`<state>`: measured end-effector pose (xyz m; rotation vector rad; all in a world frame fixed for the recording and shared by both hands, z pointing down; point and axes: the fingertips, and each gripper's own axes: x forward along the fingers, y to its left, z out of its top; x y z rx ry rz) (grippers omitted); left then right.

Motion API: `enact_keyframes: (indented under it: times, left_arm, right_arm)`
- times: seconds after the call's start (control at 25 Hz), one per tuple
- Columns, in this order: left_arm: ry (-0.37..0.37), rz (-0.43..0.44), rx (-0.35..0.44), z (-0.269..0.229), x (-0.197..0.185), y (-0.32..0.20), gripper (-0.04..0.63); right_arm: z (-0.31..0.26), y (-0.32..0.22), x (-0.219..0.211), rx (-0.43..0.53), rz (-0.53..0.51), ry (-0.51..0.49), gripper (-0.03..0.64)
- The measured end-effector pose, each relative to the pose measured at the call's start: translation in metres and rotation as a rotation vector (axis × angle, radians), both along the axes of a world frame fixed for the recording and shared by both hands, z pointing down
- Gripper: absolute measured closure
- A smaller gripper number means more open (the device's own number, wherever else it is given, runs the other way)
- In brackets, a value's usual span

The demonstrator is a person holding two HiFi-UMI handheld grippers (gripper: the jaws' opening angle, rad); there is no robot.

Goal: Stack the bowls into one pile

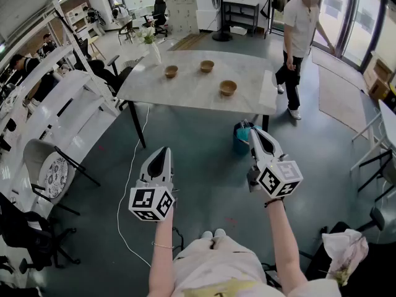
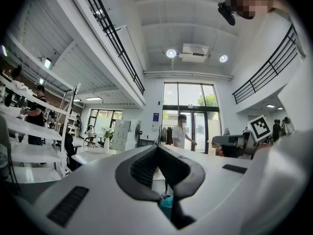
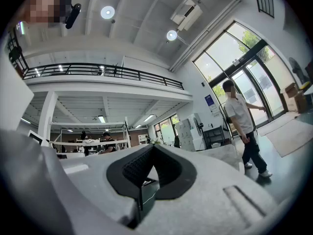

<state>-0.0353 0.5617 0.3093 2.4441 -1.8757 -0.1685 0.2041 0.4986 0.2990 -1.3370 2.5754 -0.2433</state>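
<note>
Three brown bowls stand apart on the pale marble table [image 1: 185,90], far ahead of me: a left bowl [image 1: 171,71], a back bowl [image 1: 206,65] and a right bowl [image 1: 228,87]. My left gripper [image 1: 162,151] is held level over the floor, well short of the table, its jaws shut with nothing between them [image 2: 157,149]. My right gripper [image 1: 254,131] sits beside it, a little nearer the table, also shut and empty [image 3: 152,149]. Neither gripper view shows the bowls.
A person [image 1: 301,39] walks at the table's right end. A teal bin [image 1: 241,138] stands on the floor by the table's near right leg. White racks [image 1: 59,104] and a chair [image 1: 48,173] line the left. A vase of flowers [image 1: 150,42] stands on the table's far left corner.
</note>
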Motion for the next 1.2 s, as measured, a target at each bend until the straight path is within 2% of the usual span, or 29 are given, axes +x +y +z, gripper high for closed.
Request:
enact_keyframes:
  times: [0.6, 0.72, 1.2]
  left_arm:
    - [0.016, -0.001, -0.006, 0.003, 0.006, -0.027, 0.595]
    - [0.020, 0.000, -0.014, 0.008, 0.008, -0.033, 0.595]
    - [0.049, -0.009, -0.067, 0.031, 0.000, -0.076, 0.595]
  right_arm:
    - [0.006, -0.030, 0.009, -0.031, -0.011, -0.047, 0.612]
    - [0.012, -0.040, 0.013, -0.040, -0.011, -0.022, 0.610]
    - [0.041, -0.099, 0.012, -0.110, 0.036, 0.012, 0.495]
